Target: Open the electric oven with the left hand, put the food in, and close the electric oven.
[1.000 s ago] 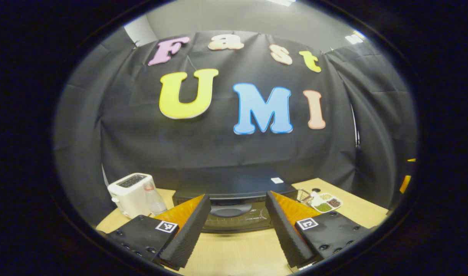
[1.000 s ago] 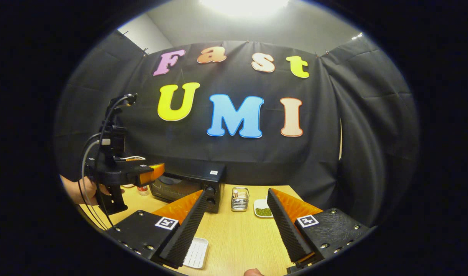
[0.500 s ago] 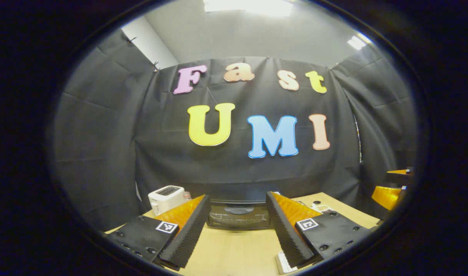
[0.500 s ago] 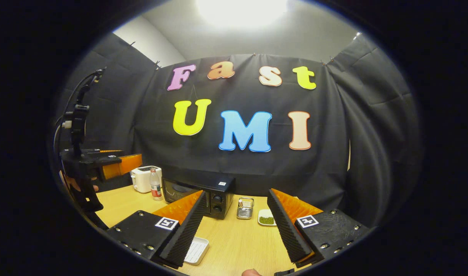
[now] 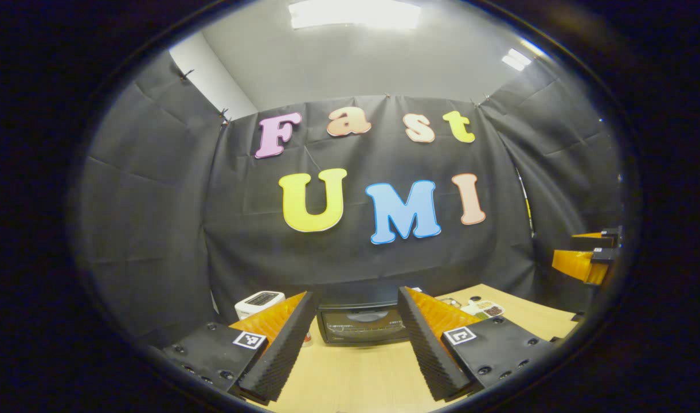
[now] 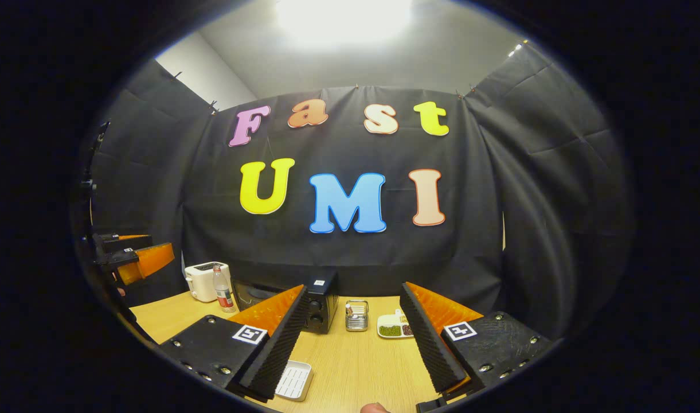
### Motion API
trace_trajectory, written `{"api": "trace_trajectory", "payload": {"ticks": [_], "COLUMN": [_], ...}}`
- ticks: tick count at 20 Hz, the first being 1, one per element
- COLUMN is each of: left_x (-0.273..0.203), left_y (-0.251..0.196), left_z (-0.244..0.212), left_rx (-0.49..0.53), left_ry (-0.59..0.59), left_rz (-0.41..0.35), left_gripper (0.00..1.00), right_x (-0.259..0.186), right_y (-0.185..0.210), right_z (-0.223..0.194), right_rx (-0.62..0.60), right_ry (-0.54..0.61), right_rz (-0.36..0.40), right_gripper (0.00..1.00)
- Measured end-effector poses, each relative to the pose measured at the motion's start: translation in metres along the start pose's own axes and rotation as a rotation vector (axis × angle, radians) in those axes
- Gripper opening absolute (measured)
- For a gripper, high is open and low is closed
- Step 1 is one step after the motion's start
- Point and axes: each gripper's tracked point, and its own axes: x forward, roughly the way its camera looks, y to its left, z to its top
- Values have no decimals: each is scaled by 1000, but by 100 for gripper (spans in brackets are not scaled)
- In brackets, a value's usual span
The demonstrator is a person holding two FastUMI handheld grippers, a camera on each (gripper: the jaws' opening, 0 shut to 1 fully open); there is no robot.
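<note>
The black electric oven [image 5: 361,324] stands at the back of the wooden table [image 5: 355,378], its glass door shut. My left gripper [image 5: 355,344] hangs open in front of it, well short of the door, holding nothing. In the right gripper view the oven [image 6: 321,304] shows its knob side, partly hidden behind one finger. My right gripper [image 6: 355,350] is open and empty above the table. A white ribbed tray [image 6: 295,380] lies just beside its left finger. The left gripper [image 6: 135,261] shows at the far left, and the right gripper [image 5: 585,261] at the far right.
A white toaster [image 6: 203,280] and a small bottle [image 6: 219,281] stand left of the oven. To its right are a wire basket [image 6: 356,315] and a white dish of green and dark food [image 6: 397,330]. A fingertip [image 6: 375,407] shows at the bottom edge.
Both grippers have drawn back from the oven and risen; the oven looks smaller and lower in both views. The left gripper slid toward the left edge of the right gripper view. Both stayed open.
</note>
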Motion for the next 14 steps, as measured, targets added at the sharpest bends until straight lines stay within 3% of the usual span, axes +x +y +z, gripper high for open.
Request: {"api": "trace_trajectory", "payload": {"ticks": [6, 9, 10, 14], "left_x": [-4, -2, -1, 3], "left_y": [40, 60, 65, 74], "left_z": [-15, -23, -24, -35], "left_rx": [-41, -21, -26, -72], "left_ry": [15, 30, 36, 71], "left_rz": [24, 44, 49, 53], "left_gripper": [97, 100, 97, 100], "right_x": [3, 3, 2, -2], "right_y": [31, 38, 40, 43], "right_z": [14, 14, 16, 15], "right_rx": [-5, -33, -33, -20], "right_ry": [-19, -15, -21, -18], "right_rz": [22, 32, 29, 19], "right_gripper": [96, 96, 96, 96]}}
